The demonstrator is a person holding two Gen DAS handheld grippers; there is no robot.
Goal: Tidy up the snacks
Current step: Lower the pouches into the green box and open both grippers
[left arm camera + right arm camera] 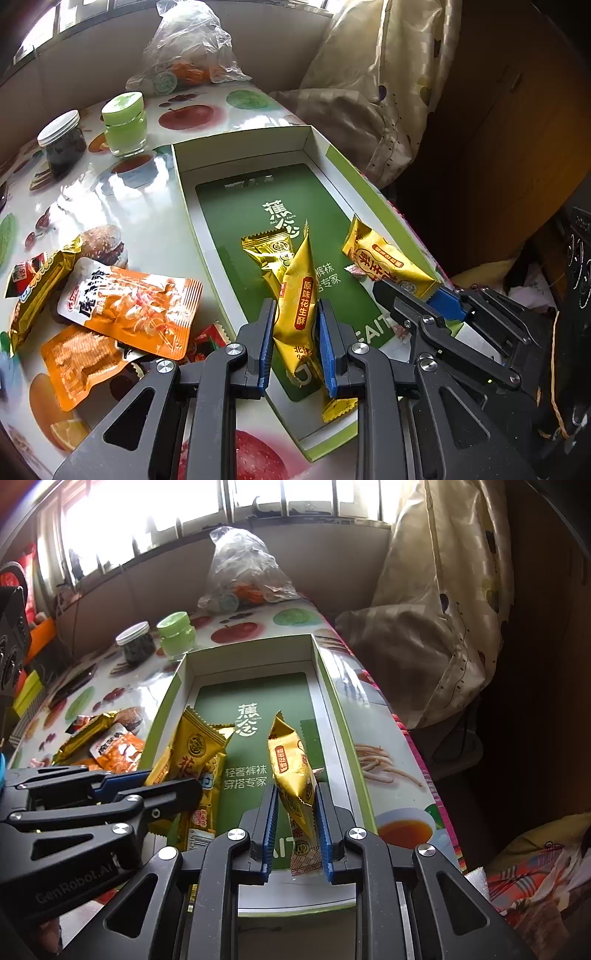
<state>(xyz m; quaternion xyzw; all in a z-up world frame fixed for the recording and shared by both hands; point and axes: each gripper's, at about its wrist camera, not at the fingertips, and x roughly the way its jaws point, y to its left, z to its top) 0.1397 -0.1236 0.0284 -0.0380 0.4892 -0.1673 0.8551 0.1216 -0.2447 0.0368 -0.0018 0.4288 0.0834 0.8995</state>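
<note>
Both grippers work over the open green-rimmed box [317, 147] on the tabletop [155, 221]. Our left gripper [295, 339] has its fingers pinching a gold peanut-crisp bar [297, 295] at mid-length, tip tilted over a second gold bar [267, 254] lying in the box. Our right gripper [295, 827] pinches a third gold bar [291, 771] near its lower end, above the box's right side.

We judge these foil packets light, slick, crinkly, the filling brittle; hold the body, not the seal, with gentle pressure.

Count: three gold bars in or over the box. Outside, left: two orange pouches [129, 302], a gold-wrapped packet [40, 284], at least one red packet, partly hidden. Two jars [125, 123] behind.
</note>
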